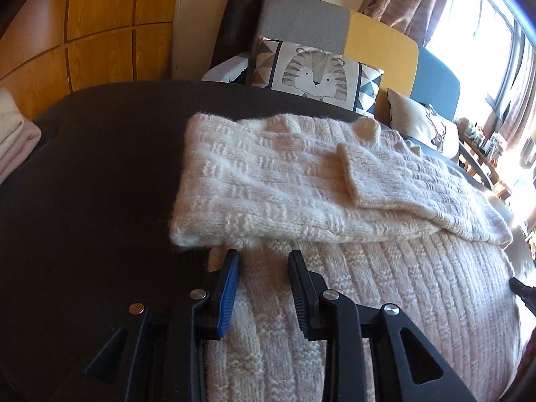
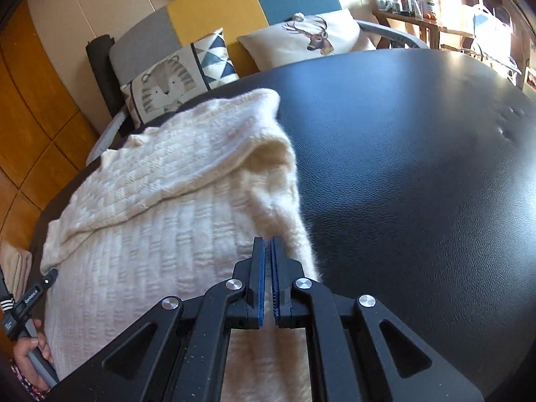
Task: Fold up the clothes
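A cream knitted sweater [image 1: 268,181] lies on the dark table [image 1: 83,184], with its upper part and a cuffed sleeve [image 1: 348,174] folded over the body. My left gripper [image 1: 263,259] hovers open over the sweater's near left part, with nothing pinched between its fingers. In the right wrist view the sweater [image 2: 150,217] fills the left half. My right gripper [image 2: 268,241] is shut over the sweater's right edge, and no fabric shows between its pads. The left gripper [image 2: 37,294] and the hand [image 2: 30,351] that holds it show at the left edge.
A sofa with a tiger cushion [image 1: 315,73] and a deer cushion [image 2: 311,37] stands behind the table. Folded pale clothes [image 1: 13,140] lie at the table's far left. Bare black tabletop [image 2: 418,167] spreads to the sweater's right. A cluttered shelf [image 2: 418,6] stands by the window.
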The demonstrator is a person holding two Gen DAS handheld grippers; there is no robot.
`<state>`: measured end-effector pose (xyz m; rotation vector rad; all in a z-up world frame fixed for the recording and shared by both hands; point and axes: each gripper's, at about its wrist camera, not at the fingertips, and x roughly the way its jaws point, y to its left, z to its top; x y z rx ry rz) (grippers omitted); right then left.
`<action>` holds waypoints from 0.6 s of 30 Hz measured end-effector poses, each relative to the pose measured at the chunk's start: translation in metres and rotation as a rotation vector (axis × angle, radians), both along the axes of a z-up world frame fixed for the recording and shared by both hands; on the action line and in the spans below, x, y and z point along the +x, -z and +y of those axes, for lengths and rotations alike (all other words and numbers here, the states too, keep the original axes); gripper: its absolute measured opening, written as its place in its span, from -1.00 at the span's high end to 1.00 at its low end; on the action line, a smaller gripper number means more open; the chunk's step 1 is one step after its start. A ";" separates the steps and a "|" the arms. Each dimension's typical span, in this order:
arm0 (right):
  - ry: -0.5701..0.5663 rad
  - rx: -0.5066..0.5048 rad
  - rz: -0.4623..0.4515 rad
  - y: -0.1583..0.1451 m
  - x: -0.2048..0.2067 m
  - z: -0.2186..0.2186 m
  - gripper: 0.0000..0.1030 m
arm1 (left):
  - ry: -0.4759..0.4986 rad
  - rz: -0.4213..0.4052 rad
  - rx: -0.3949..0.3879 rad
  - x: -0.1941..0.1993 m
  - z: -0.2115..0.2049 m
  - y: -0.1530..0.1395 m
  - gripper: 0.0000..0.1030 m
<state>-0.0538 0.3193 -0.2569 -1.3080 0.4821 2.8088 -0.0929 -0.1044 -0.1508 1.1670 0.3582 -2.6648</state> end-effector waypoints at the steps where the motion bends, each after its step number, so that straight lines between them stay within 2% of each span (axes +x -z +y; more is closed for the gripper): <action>1: -0.005 0.035 0.002 0.001 -0.002 -0.003 0.95 | 0.006 -0.005 -0.019 -0.001 0.002 0.001 0.42; 4: -0.024 0.154 0.008 0.003 -0.009 -0.015 0.96 | 0.024 -0.023 -0.077 -0.007 0.006 0.001 0.42; 5: -0.026 0.162 0.006 0.004 -0.012 -0.014 0.96 | 0.030 -0.028 -0.092 -0.009 0.005 0.001 0.42; 14: -0.027 0.096 -0.016 -0.002 -0.039 -0.006 0.95 | 0.079 -0.092 -0.178 -0.057 0.001 -0.002 0.37; 16: -0.037 0.059 0.002 -0.010 -0.029 -0.010 0.94 | 0.091 -0.107 -0.162 -0.053 0.003 -0.010 0.41; 18: -0.055 0.030 0.019 -0.016 -0.015 -0.015 0.93 | 0.121 -0.056 -0.114 -0.031 0.007 -0.019 0.41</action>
